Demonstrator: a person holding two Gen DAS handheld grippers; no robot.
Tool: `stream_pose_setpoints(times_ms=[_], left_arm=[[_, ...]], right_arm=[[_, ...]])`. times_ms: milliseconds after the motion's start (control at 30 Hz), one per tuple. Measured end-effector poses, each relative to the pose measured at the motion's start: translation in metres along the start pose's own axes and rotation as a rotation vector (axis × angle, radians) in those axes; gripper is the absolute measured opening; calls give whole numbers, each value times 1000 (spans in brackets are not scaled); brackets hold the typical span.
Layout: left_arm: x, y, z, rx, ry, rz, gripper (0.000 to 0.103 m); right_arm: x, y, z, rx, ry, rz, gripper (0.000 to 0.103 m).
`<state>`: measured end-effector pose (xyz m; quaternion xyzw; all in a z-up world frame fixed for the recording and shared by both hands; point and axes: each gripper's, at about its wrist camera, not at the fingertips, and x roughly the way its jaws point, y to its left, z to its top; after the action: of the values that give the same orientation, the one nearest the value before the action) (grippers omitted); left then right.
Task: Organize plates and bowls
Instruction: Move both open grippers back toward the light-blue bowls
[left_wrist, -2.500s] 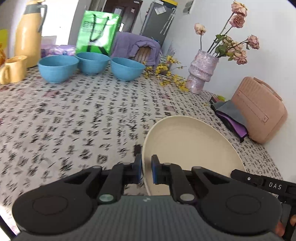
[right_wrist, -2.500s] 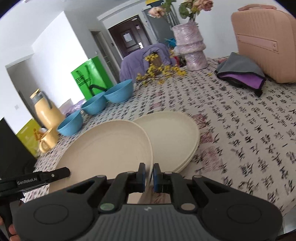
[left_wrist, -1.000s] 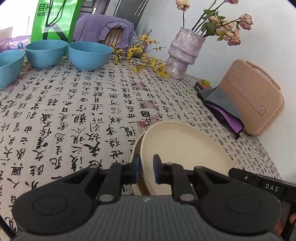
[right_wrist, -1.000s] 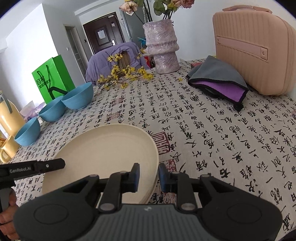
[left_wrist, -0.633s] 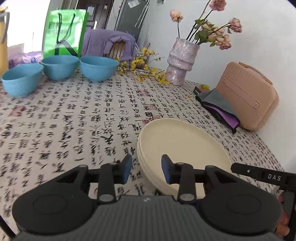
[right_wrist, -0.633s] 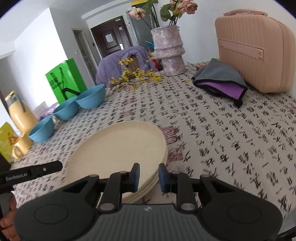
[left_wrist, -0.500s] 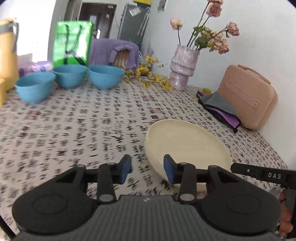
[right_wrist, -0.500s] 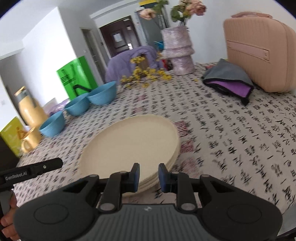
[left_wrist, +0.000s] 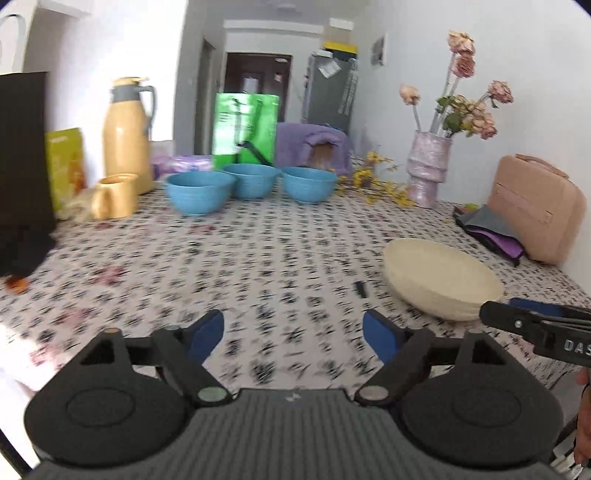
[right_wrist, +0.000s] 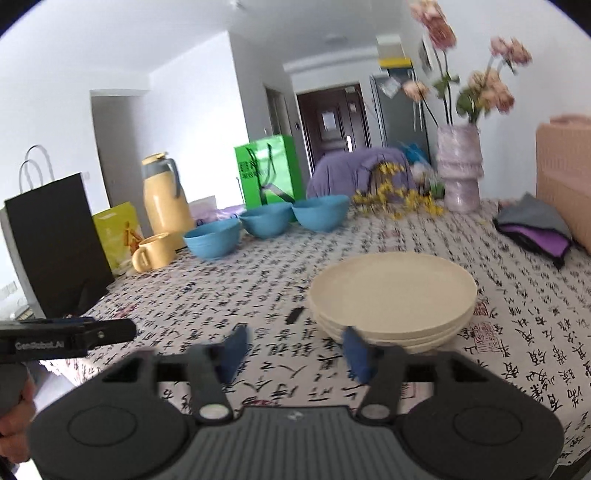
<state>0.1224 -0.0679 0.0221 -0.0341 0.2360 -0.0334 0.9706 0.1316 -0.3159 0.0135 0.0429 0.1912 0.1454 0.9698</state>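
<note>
A stack of cream plates (right_wrist: 393, 291) rests on the patterned tablecloth (right_wrist: 461, 369), at the right in the left wrist view (left_wrist: 439, 277). Three blue bowls (left_wrist: 251, 186) stand in a row at the table's far side, seen too from the right wrist (right_wrist: 267, 221). My left gripper (left_wrist: 293, 336) hovers over bare cloth left of the plates, its jaws opening with nothing between them. My right gripper (right_wrist: 295, 350) is just short of the stack's near edge, jaws opening and empty.
A yellow thermos (left_wrist: 127, 133), yellow mug (left_wrist: 112, 195) and black paper bag (right_wrist: 55, 240) stand at the left. A green bag (left_wrist: 245, 127), pink vase of flowers (left_wrist: 428, 170), pink case (left_wrist: 535, 206) and folded cloths (right_wrist: 535, 229) sit at the back and right. A small black item (right_wrist: 294, 315) lies by the plates.
Both grippers let go of the cream plate, which now lies on the stack. Both pulled back from the plates and their jaws spread wide; the left one swung leftward.
</note>
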Motion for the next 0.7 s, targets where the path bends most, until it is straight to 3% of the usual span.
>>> stream_pose_setpoints(times_ms=[100,233,300,700], left_arm=[[-17,13,-11,-13,-35,58,103],[-31,24,-24,6,-76,136,103],[-38,29,-29,4,-87,152,103],[-38,51,-28,-31,-97,199,103]], right_arm=[[-10,17,-9,-40,-52,-8,89],[-17,35,-16,-75,-90,-7,93],[-17,41,-18,-86,-99,-10,102],[-3,58,-20,-103,-119,-4,103]])
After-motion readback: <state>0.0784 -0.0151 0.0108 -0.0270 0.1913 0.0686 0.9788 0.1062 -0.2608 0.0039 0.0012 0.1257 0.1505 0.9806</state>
